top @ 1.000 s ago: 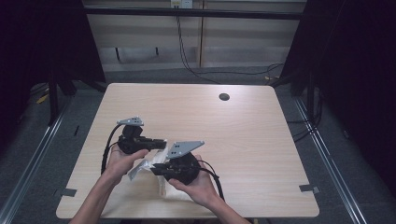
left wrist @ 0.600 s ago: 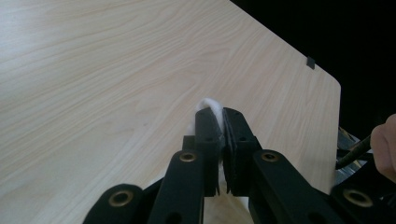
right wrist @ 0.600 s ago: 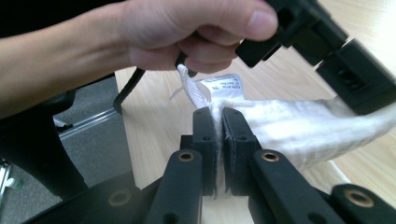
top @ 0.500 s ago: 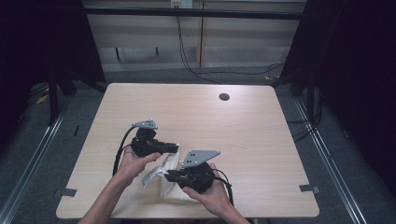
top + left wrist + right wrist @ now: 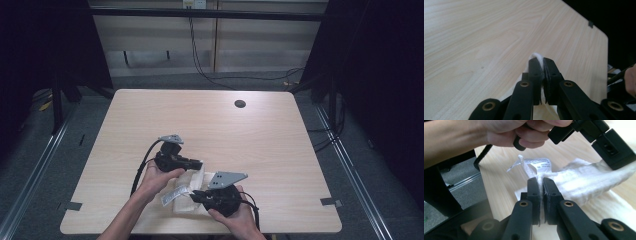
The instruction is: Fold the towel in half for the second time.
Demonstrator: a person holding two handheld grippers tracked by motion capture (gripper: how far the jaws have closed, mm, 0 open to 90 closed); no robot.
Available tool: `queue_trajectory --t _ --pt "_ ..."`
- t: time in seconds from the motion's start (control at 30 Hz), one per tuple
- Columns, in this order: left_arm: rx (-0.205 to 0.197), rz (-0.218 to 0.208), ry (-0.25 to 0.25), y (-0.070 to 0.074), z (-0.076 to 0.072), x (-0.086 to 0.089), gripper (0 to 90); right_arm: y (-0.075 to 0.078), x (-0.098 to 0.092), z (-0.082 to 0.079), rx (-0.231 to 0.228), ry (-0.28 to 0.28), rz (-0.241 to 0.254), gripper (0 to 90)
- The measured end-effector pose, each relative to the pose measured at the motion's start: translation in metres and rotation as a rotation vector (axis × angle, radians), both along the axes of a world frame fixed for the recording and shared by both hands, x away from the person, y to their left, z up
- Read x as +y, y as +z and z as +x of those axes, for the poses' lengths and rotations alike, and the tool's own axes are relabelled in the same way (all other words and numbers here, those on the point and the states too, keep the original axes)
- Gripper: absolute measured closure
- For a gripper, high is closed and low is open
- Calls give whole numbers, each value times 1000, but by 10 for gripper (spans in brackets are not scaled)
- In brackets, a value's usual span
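Both grippers pinching the white towel now: left gripper & right gripper clamping opposite edges; fold's looking partway, cloth bunched, flattening on table left.

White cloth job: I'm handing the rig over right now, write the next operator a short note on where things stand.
Left gripper: shut on the white cloth, pinching one edge.
Right gripper: shut on the cloth too, next to its care label.
Cloth: bunched between both grippers at the near edge of the table, partly resting on it.
Done: both grips are secure.
Left: probably spreading or folding it; no neat fold shows yet. Don't open either one before it is laid down.
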State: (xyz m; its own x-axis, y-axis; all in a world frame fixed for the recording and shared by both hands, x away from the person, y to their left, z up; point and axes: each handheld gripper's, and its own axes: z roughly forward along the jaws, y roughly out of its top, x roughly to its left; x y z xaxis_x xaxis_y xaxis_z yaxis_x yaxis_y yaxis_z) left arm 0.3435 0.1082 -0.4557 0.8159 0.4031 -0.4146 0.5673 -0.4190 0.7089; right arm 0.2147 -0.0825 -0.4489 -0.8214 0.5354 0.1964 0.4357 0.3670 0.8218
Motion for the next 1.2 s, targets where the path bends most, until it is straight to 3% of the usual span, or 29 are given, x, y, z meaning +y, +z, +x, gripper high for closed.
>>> queue_trajectory --t 0.2,0.37,0.5,0.6,0.73,0.83,1.0,1.2 --pt "51 29 -34 -19 4 -14 857 -12 -11 -3 9 -23 -35 850" --pt "56 59 -37 -30 3 -24 850 -26 -13 -4 29 -31 -61 846" --pt "76 49 -41 -38 4 -33 832 -33 -15 -5 37 -38 -99 829" --pt "79 47 -39 -39 3 -37 773 -34 -16 -7 41 -35 -119 793" --pt "85 7 -56 -37 2 -38 688 -31 -22 -9 35 -48 -124 746" --pt "80 16 -49 -34 4 -38 638 -29 -28 -10 28 -55 -140 709" --pt "79 -10 -37 -32 6 -37 601 -28 -44 -11 46 -79 -121 663" --pt "63 -11 -22 -28 8 -34 563 -33 -54 -11 57 -128 -147 603"
